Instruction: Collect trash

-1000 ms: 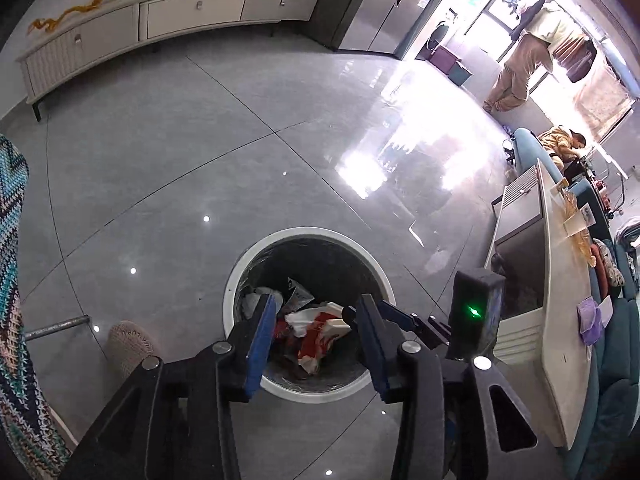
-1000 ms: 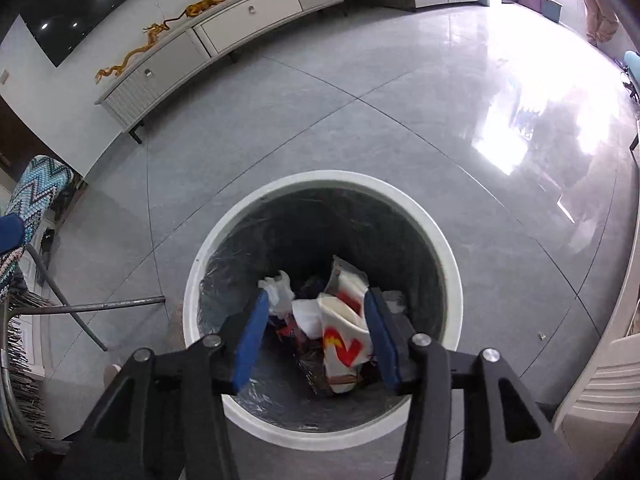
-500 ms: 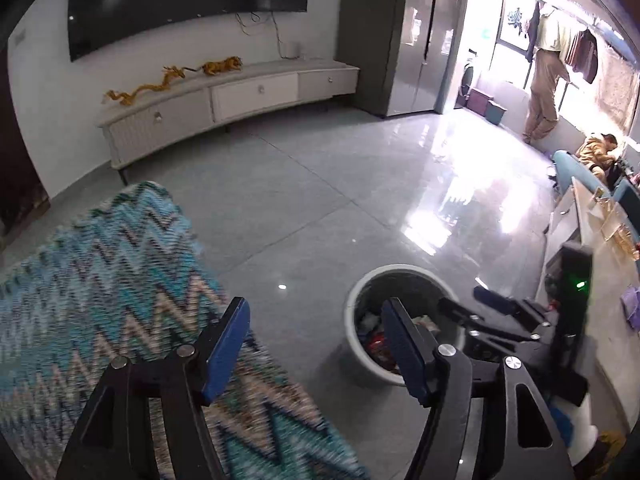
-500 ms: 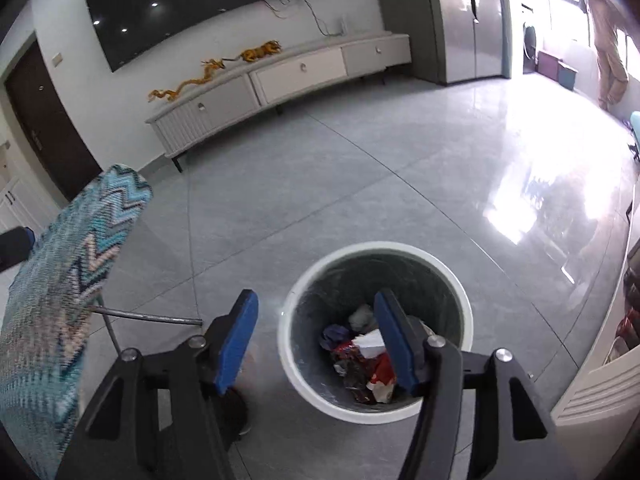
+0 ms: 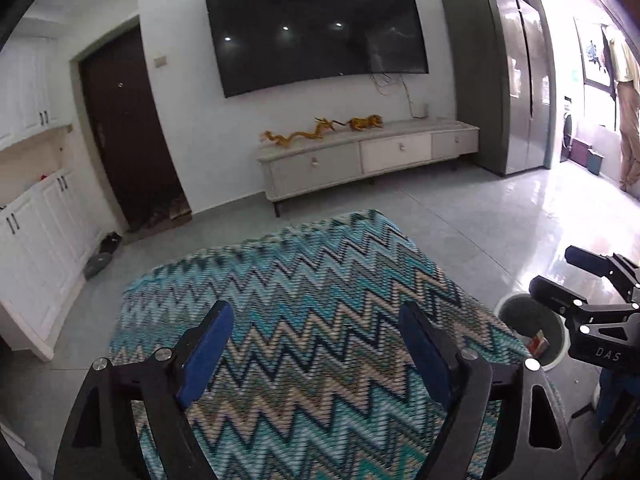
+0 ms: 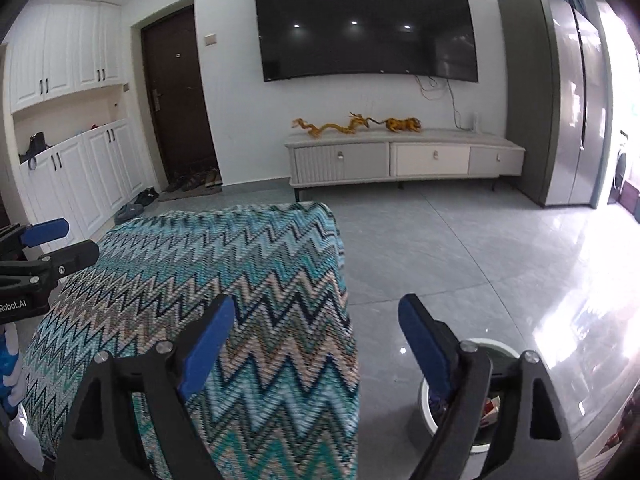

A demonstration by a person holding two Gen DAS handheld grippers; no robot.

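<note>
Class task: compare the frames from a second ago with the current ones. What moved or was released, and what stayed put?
Both grippers, left and right, rose from over the trash bin to above the zigzag cloth, jaws opening, empty. The bin and its trash stayed put.

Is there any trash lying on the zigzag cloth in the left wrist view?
No, the zigzag cloth shows only its pattern; trash shows only in the bin.

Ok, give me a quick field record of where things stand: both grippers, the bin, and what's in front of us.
left gripper: jaws opening, nothing between them
right gripper: jaws opening, nothing between them
trash bin: on the floor, right of the zigzag surface, trash inside
zigzag-patterned surface: directly ahead, no loose trash visible on it
background: TV on the wall above a low cabinet
</note>
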